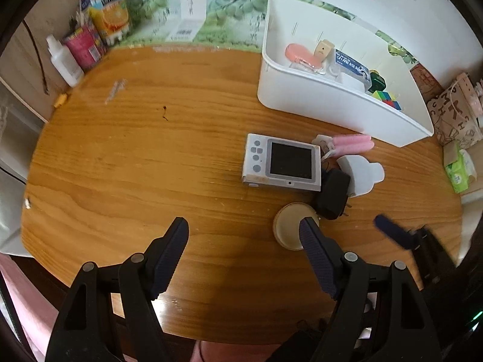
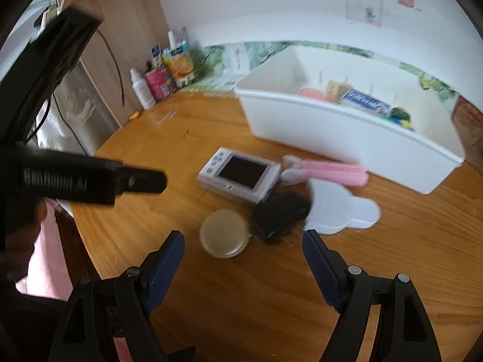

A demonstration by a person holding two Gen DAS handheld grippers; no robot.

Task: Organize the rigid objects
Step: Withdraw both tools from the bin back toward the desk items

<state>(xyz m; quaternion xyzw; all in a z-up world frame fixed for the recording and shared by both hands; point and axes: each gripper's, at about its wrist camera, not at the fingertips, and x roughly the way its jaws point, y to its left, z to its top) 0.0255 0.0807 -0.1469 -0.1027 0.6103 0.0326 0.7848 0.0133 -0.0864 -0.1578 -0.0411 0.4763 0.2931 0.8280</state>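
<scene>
Several loose items lie together on the wooden table: a white handheld device with a dark screen (image 1: 282, 163) (image 2: 241, 173), a black power adapter (image 1: 333, 194) (image 2: 279, 215), a round beige tin (image 1: 291, 226) (image 2: 225, 233), a white cloud-shaped piece (image 1: 360, 175) (image 2: 338, 208) and a pink pack (image 1: 351, 144) (image 2: 332, 172). My left gripper (image 1: 243, 229) hangs open over bare wood, its right finger overlapping the tin in the picture. My right gripper (image 2: 243, 244) is open too, just short of the tin and adapter, with nothing between its fingers. One blurred right finger (image 1: 391, 230) shows in the left wrist view.
A white bin (image 1: 332, 99) (image 2: 347, 132) holding several small items stands behind the pile. Bottles and cartons (image 1: 90, 36) (image 2: 163, 72) crowd the back left corner. A patterned bag (image 1: 452, 114) and a green tissue pack (image 1: 459, 172) sit at the right edge.
</scene>
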